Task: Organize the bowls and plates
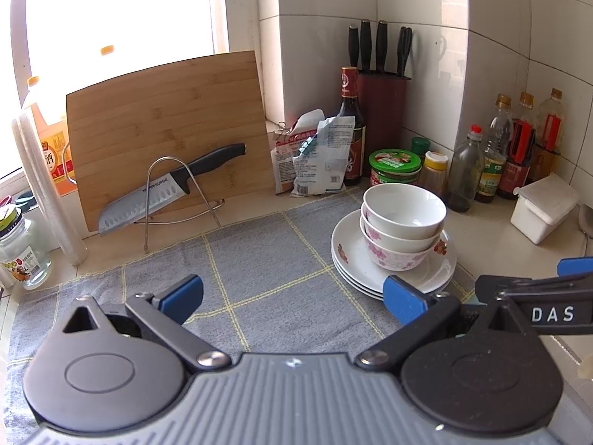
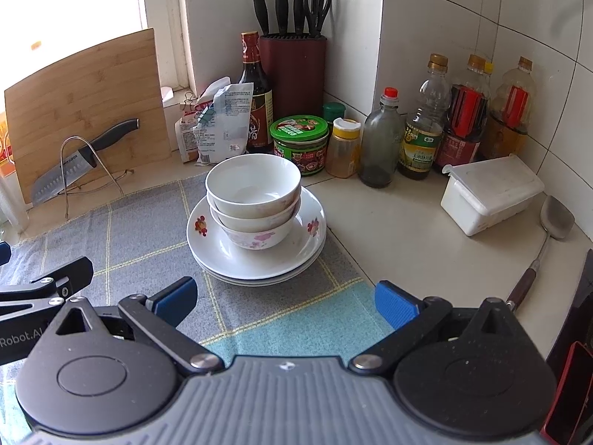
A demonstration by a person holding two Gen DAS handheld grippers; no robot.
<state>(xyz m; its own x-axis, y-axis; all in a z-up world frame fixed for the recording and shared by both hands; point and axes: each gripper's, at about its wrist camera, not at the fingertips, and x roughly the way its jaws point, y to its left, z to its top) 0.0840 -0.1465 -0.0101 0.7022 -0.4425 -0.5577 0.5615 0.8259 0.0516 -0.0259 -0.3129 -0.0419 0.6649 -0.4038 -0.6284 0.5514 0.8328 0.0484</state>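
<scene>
— What could go wrong for us from here?

— The three nested bowls (image 2: 253,200) sit tall on the stack of plates (image 2: 255,256), right at the edge of the grey cloth (image 1: 259,259). If we lift the plates with the bowls on them, we judge the tower could tip; a pull on the cloth could also drag it all toward the bottles (image 2: 418,129).

— And our tools?

— Both are spread wide and carry nothing. The right gripper (image 2: 285,302) faces the stack almost head-on, the plates just ahead of its fingertips. The left gripper (image 1: 292,296) hangs over bare cloth, with the stack ahead and to its right, its right finger's tip overlapping the plate rim in that view.

— Touching?

— We cannot tell.
</scene>
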